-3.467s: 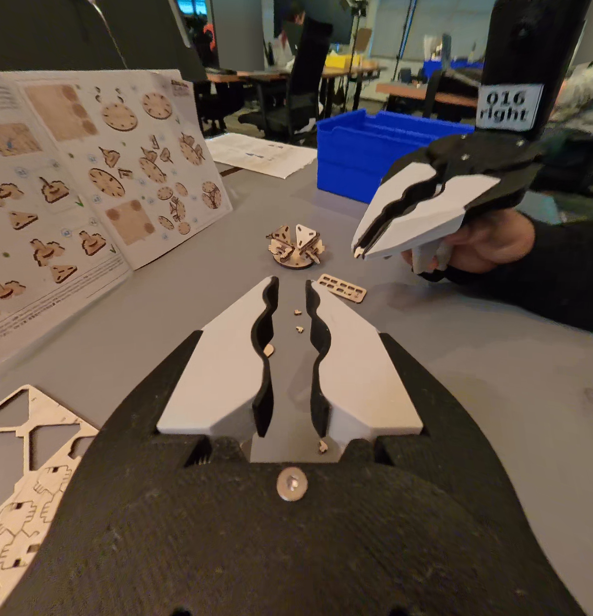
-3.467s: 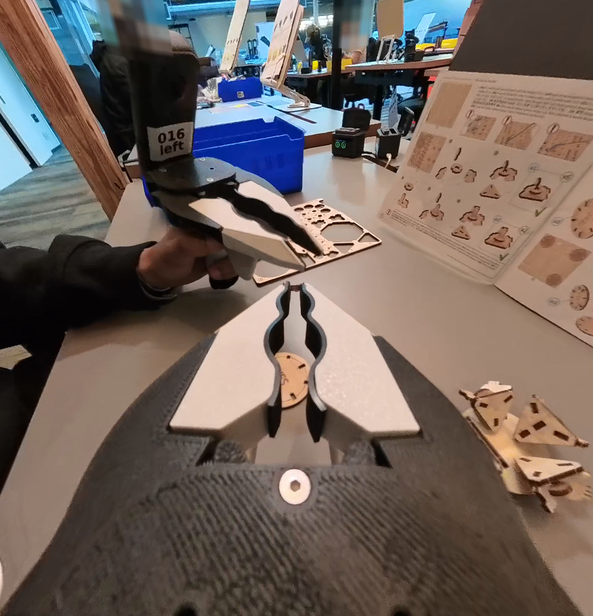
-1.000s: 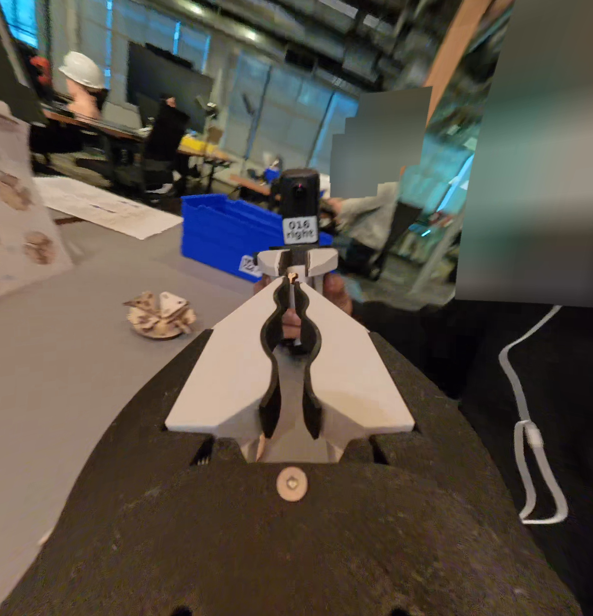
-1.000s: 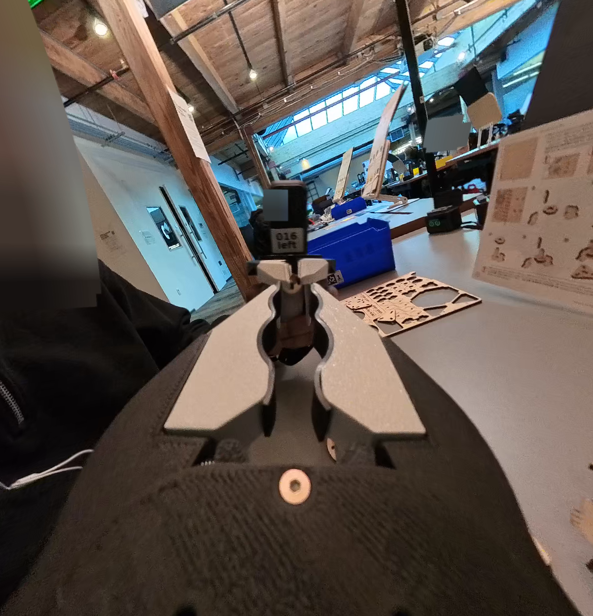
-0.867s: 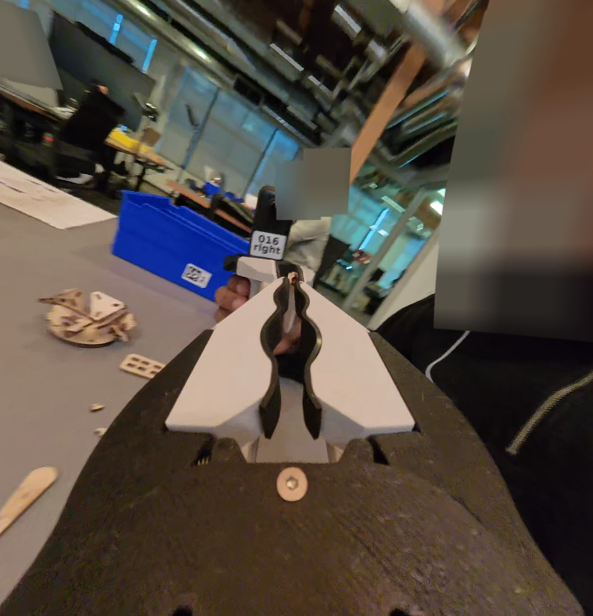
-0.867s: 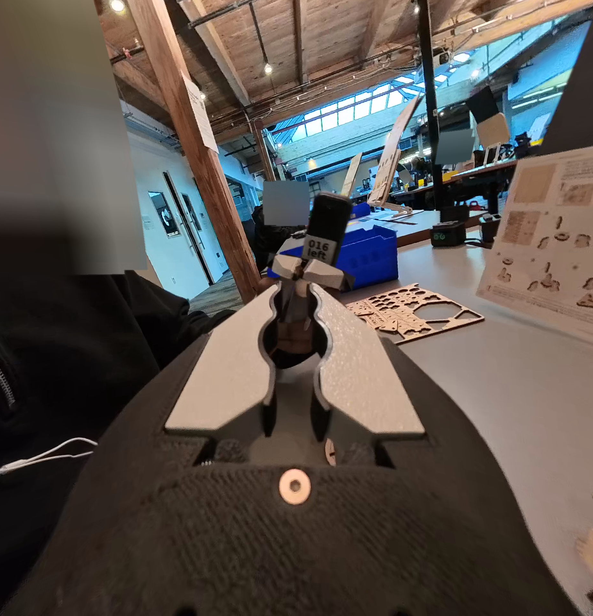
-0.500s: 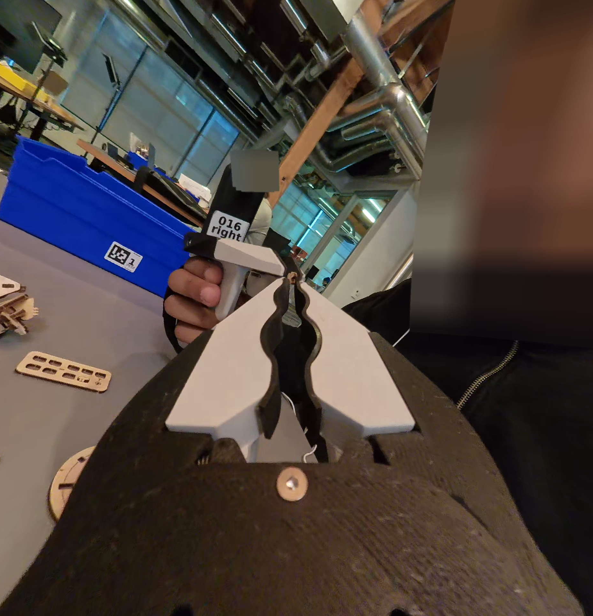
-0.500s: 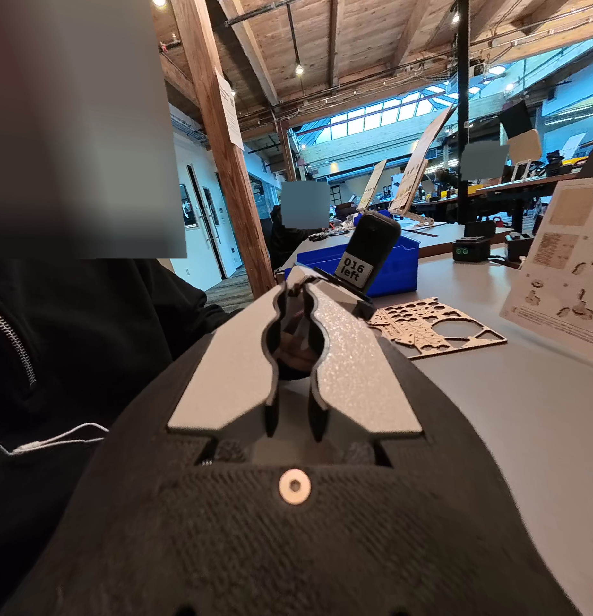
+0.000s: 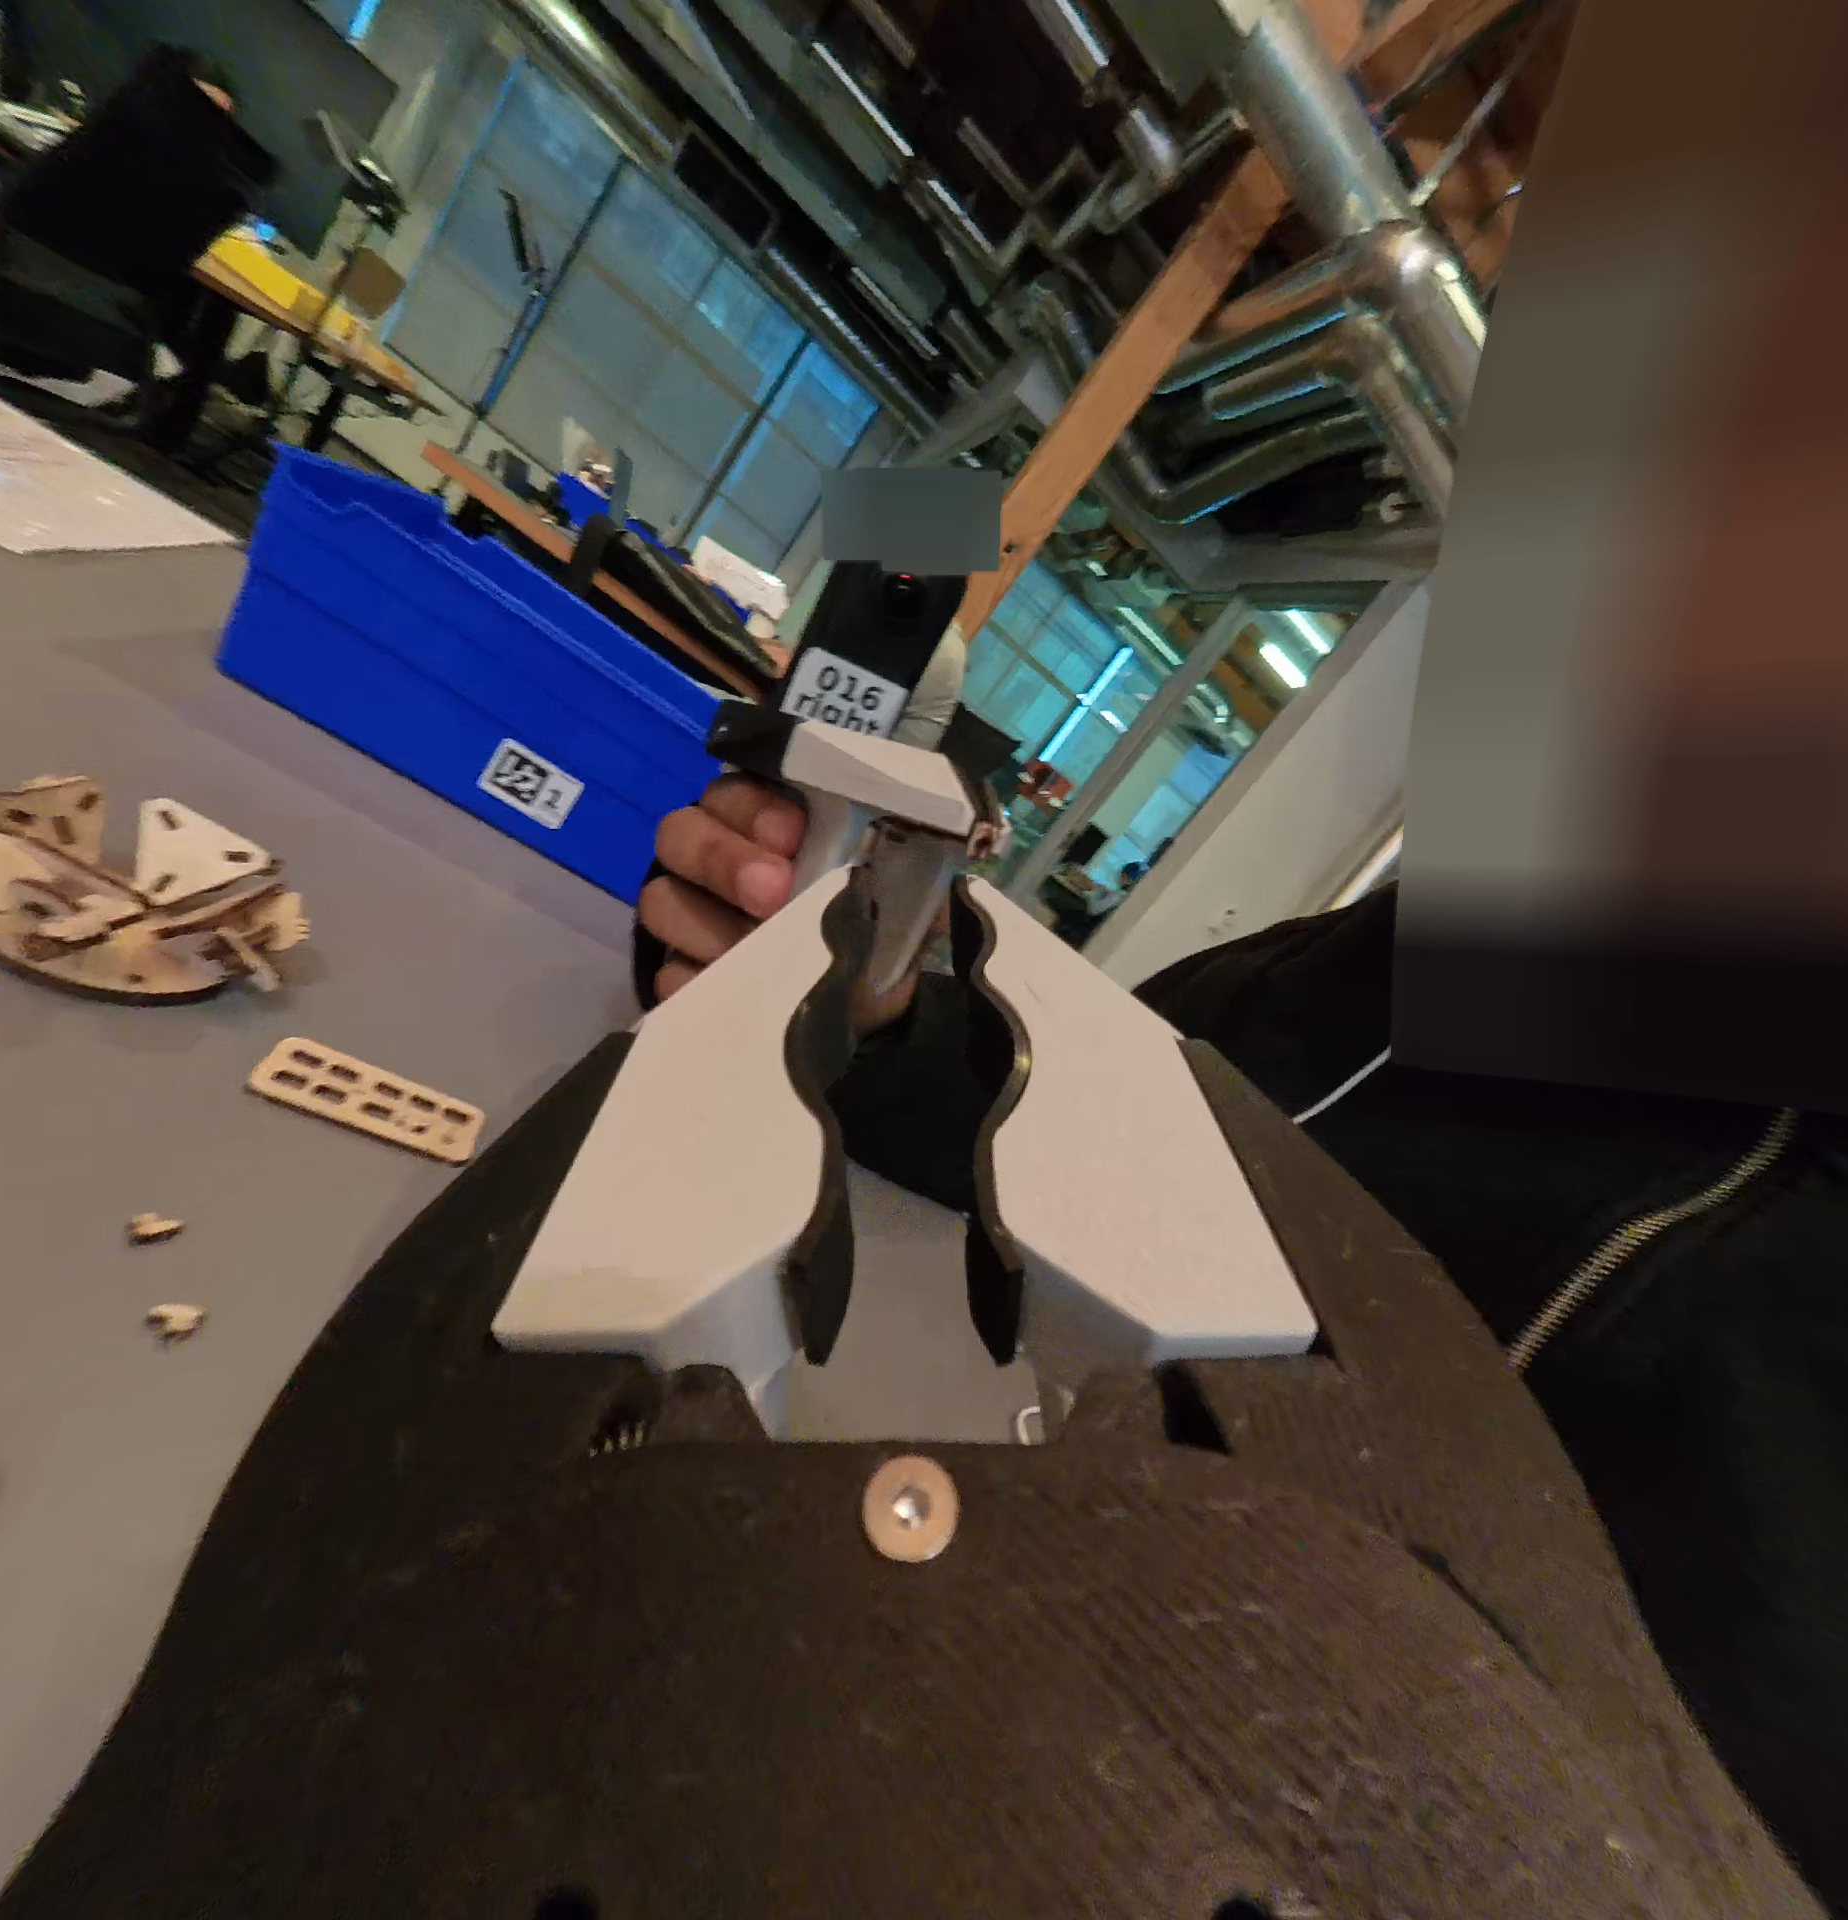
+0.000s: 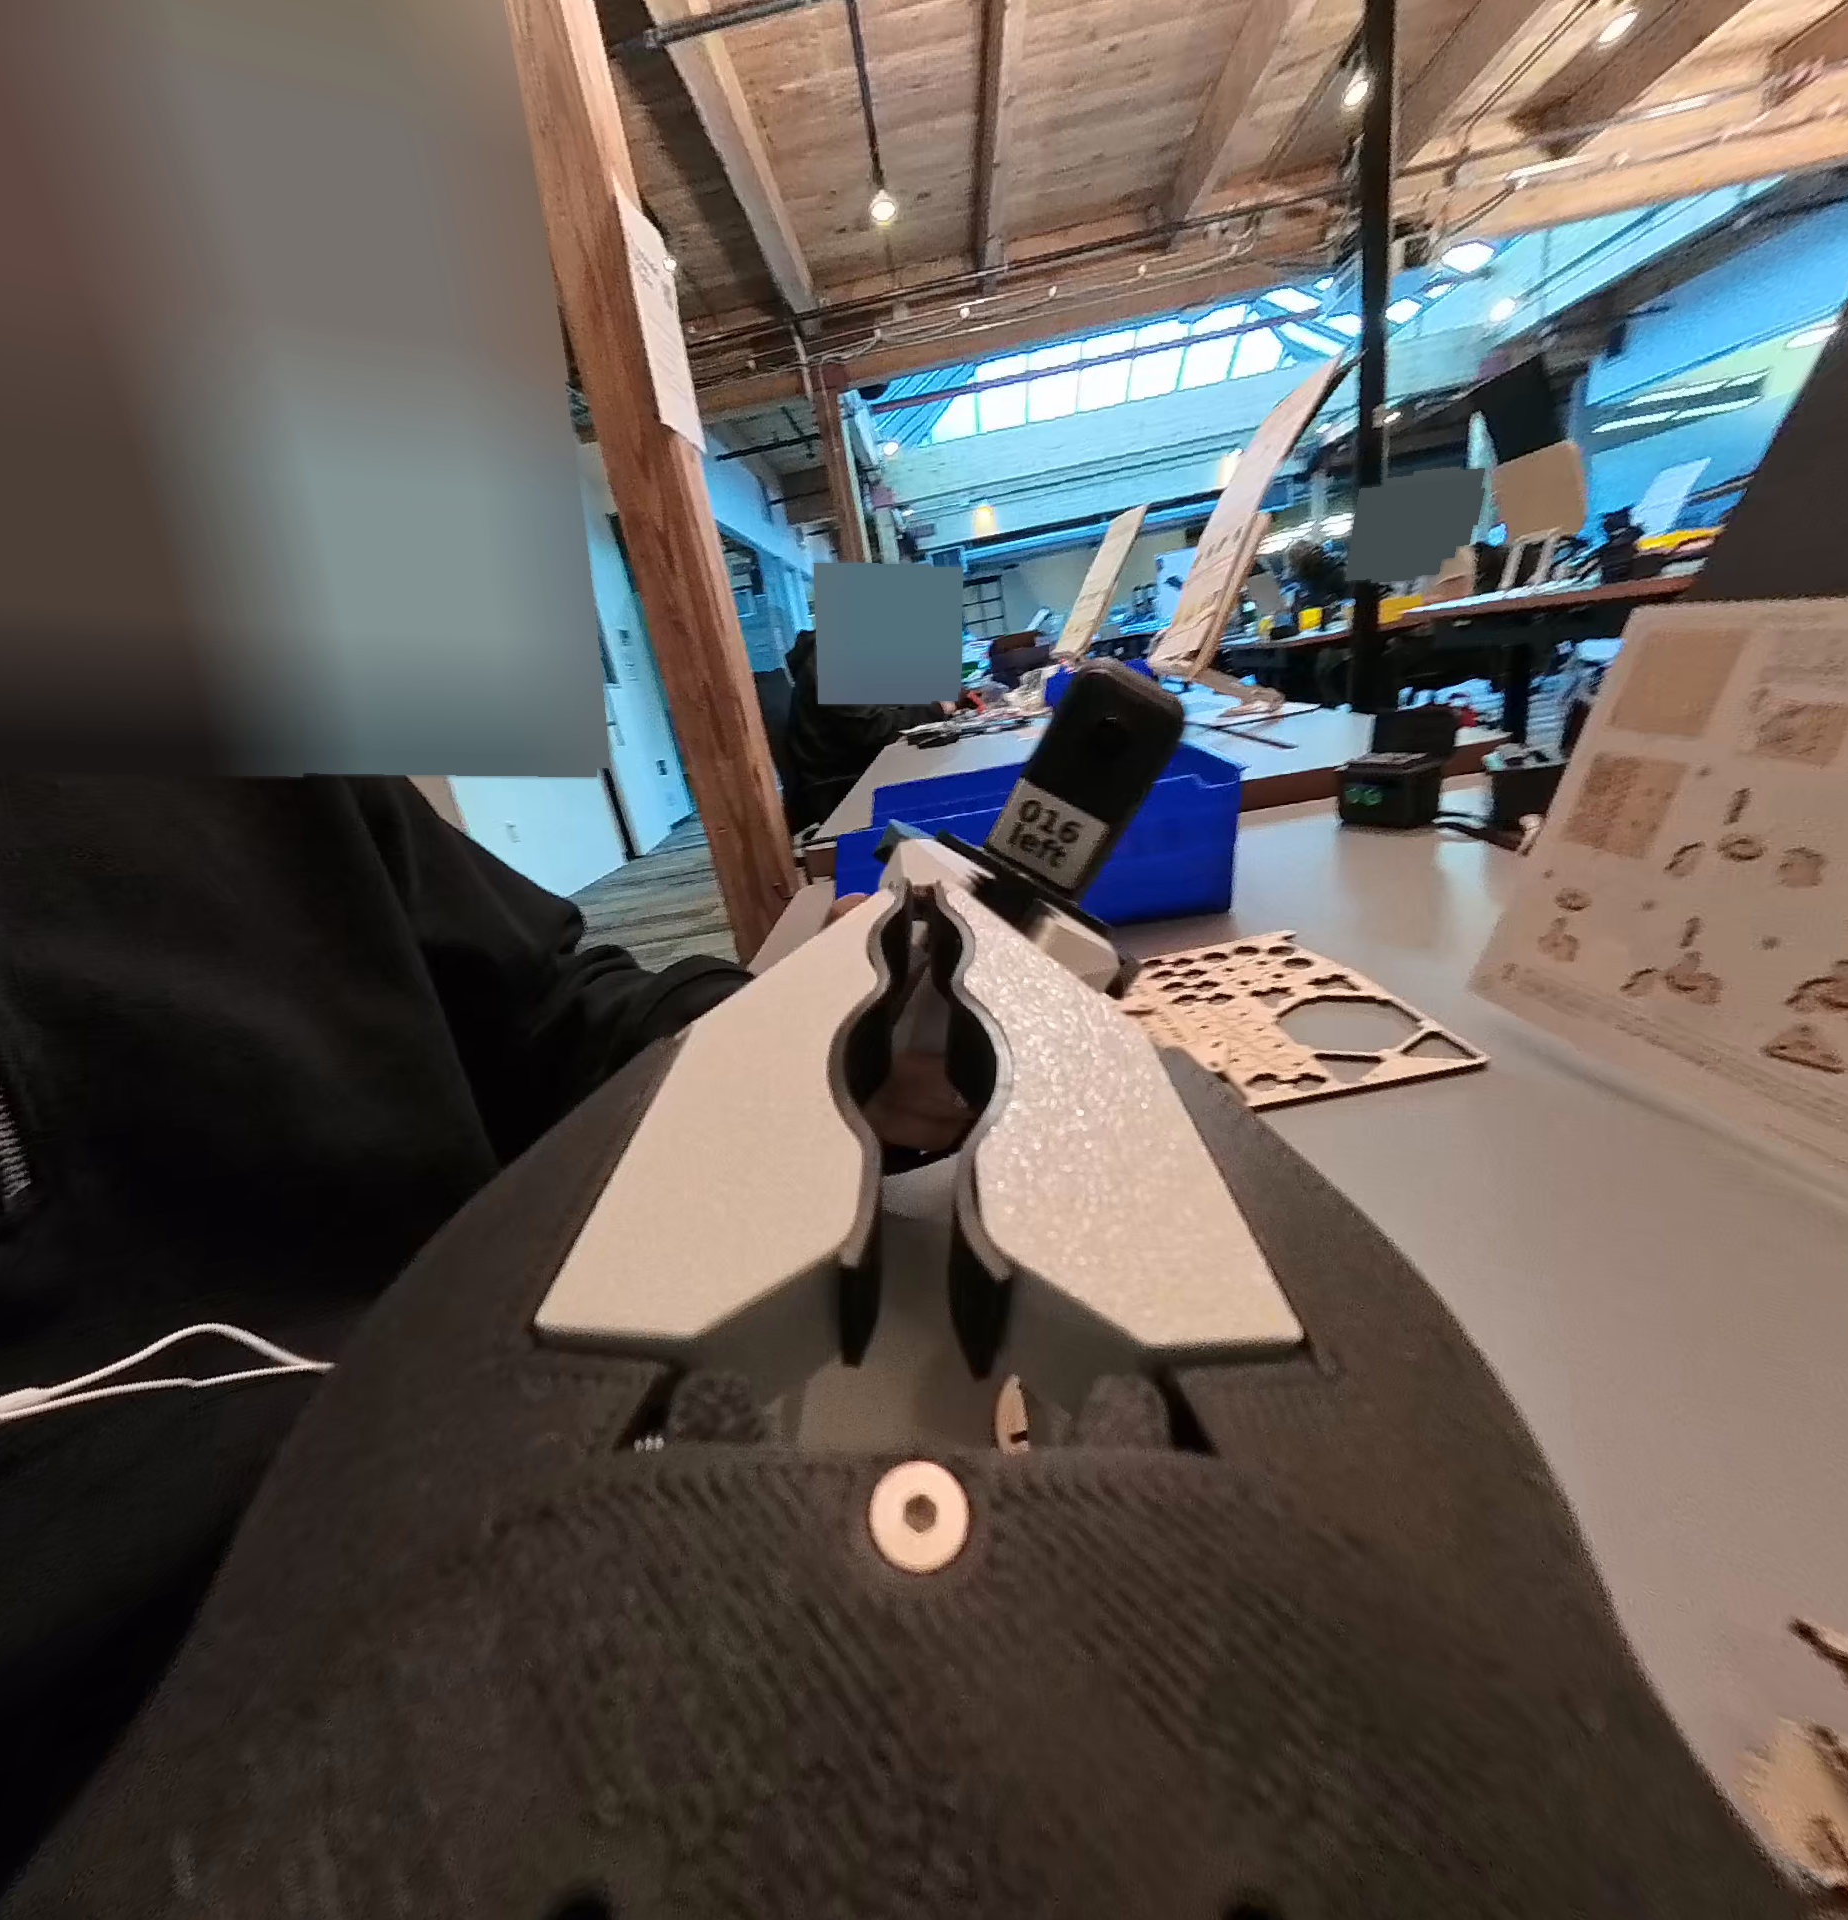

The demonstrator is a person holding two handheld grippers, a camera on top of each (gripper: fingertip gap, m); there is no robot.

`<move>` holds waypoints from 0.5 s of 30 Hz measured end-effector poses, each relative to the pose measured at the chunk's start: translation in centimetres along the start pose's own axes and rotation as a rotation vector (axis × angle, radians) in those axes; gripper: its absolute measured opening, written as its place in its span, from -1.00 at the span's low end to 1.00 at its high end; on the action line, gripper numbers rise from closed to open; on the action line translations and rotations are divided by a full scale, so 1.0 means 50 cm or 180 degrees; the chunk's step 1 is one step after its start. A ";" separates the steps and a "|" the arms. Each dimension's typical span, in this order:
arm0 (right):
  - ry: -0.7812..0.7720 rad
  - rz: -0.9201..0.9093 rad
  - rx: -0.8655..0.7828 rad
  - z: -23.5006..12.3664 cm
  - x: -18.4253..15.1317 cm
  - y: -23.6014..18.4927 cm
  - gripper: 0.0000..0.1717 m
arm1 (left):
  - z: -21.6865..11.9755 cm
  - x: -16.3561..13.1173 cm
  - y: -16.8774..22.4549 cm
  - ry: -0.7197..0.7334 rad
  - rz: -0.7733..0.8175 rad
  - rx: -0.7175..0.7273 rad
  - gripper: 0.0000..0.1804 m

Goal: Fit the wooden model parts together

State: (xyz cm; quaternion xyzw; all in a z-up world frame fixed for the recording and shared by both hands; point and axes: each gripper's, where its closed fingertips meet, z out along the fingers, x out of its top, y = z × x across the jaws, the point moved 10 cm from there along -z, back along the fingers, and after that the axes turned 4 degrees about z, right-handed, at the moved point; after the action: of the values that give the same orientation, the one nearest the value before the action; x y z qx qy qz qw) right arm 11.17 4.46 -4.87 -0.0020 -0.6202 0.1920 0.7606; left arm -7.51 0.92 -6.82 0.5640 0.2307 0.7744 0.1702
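Both grippers are raised off the grey table point(image 9: 276, 1299) and face each other tip to tip. My left gripper point(image 9: 909, 883) is open and holds nothing. The right gripper's fingers point(image 9: 868, 769) reach in between its tips. A tiny wooden piece point(image 9: 987, 836) sits at the right gripper's tips. In the right wrist view my right gripper point(image 10: 920, 896) is shut at the tips, and the piece is too small to make out there. The left gripper's body point(image 10: 1065, 935) is just behind those tips.
A blue bin point(image 9: 463, 665), a wooden assembly point(image 9: 120, 894), a slotted wooden strip point(image 9: 364, 1096) and small scraps point(image 9: 156, 1229) lie on the table. A cut-out wooden sheet point(image 10: 1304, 1018) and an instruction sheet point(image 10: 1730, 883) lie to the right. A person in a black jacket point(image 10: 224, 1039) is close behind. Both grippers' tips are close together, under 4 cm apart.
My left gripper was shut on the tiny wooden piece; its jaws have now opened. My right gripper's jaws closed at the tips, and the piece now sits at the right gripper's tips.
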 end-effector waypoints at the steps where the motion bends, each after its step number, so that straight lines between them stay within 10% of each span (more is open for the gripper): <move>1: 0.0001 -0.0049 -0.0053 -0.002 0.003 0.000 -1.00 | -0.004 0.003 0.001 0.0010 0.0063 0.0064 -0.85; 15: -0.0510 -0.0405 -0.0431 0.006 -0.001 -0.001 -1.00 | 0.003 0.011 0.041 -0.0582 0.1177 0.0682 -0.97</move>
State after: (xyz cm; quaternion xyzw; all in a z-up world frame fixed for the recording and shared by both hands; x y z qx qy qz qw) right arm 10.87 4.33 -4.86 0.0014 -0.6893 0.1005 0.7174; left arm -7.55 -0.46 -5.23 0.6794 0.1878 0.7092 -0.0152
